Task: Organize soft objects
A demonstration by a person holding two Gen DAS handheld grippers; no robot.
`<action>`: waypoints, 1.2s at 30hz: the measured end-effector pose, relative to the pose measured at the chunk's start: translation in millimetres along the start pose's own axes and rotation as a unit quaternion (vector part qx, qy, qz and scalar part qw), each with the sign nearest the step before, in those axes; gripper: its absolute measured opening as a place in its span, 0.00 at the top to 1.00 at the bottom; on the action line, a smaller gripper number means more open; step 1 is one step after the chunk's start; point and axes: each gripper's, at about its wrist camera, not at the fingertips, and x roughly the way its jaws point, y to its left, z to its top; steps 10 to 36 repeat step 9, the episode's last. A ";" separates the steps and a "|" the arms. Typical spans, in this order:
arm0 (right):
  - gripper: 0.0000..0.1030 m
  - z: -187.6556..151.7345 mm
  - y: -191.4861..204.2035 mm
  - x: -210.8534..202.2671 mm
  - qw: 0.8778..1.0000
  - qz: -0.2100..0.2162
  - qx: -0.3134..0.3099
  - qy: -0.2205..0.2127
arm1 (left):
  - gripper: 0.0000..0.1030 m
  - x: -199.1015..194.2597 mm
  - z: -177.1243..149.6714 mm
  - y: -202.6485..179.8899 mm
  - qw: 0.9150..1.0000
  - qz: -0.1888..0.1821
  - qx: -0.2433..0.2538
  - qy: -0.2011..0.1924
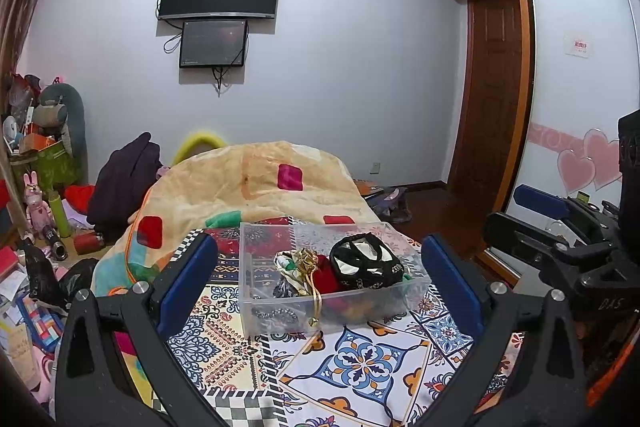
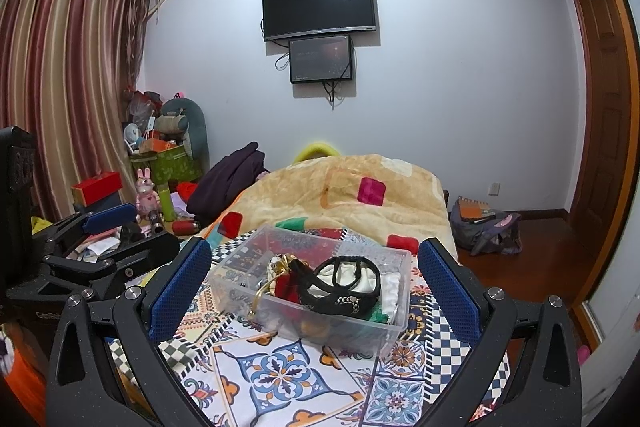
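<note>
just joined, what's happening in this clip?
A person holds two handheld grippers over a bed covered with a patterned cloth. Both the left gripper and the right gripper are open and hold nothing, each aimed at a clear plastic bin. The bin already holds soft items: a black-and-white pouch, something red and a gold ribbon. No loose soft items show on the cloth around the bin, so the sorting looks done or paused.
</note>
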 end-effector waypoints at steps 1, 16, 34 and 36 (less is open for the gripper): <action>0.00 -0.3 -0.1 0.7 1.000 0.000 0.000 0.000 | 0.00 -0.1 0.0 -0.1 1.000 0.000 0.000 0.000; 0.00 -0.5 0.1 0.9 1.000 0.001 0.001 0.001 | 0.00 -0.8 0.9 0.2 1.000 0.002 0.000 0.002; 0.00 -0.5 0.1 0.9 1.000 0.001 0.001 0.001 | 0.00 -0.8 0.9 0.2 1.000 0.002 0.000 0.002; 0.00 -0.5 0.1 0.9 1.000 0.001 0.001 0.001 | 0.00 -0.8 0.9 0.2 1.000 0.002 0.000 0.002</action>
